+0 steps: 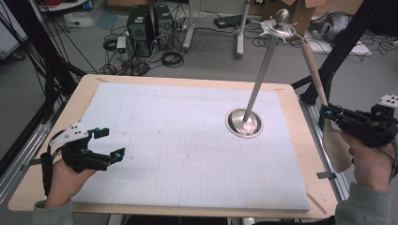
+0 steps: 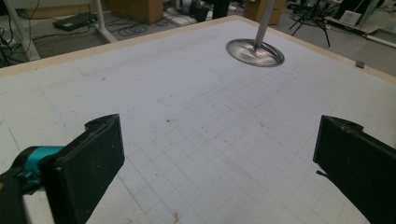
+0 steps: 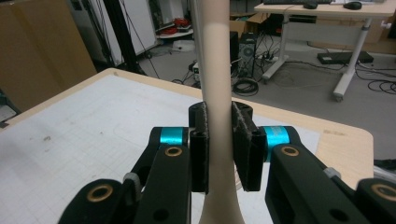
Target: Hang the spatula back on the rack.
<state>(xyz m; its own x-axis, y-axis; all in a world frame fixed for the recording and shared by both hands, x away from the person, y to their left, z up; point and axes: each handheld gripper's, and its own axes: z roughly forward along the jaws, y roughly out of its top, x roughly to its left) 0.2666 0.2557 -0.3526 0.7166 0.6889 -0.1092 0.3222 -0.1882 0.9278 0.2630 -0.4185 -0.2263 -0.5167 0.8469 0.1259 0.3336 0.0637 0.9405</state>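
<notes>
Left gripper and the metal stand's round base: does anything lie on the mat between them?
Nothing does. In the left gripper view, bare gridded mat runs from the open left gripper to the stand's base; the high view agrees.

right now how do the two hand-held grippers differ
The left hand-held gripper has its jaws wide apart with nothing between them; the right hand-held gripper is shut on a pale wooden spatula. The left sits over the white mat; the right is past the table's right edge. Both are black with teal accents.

A lab or workshop: computer towers and tangled cables on the floor, desks behind, black frame struts flanking the worktop.
</notes>
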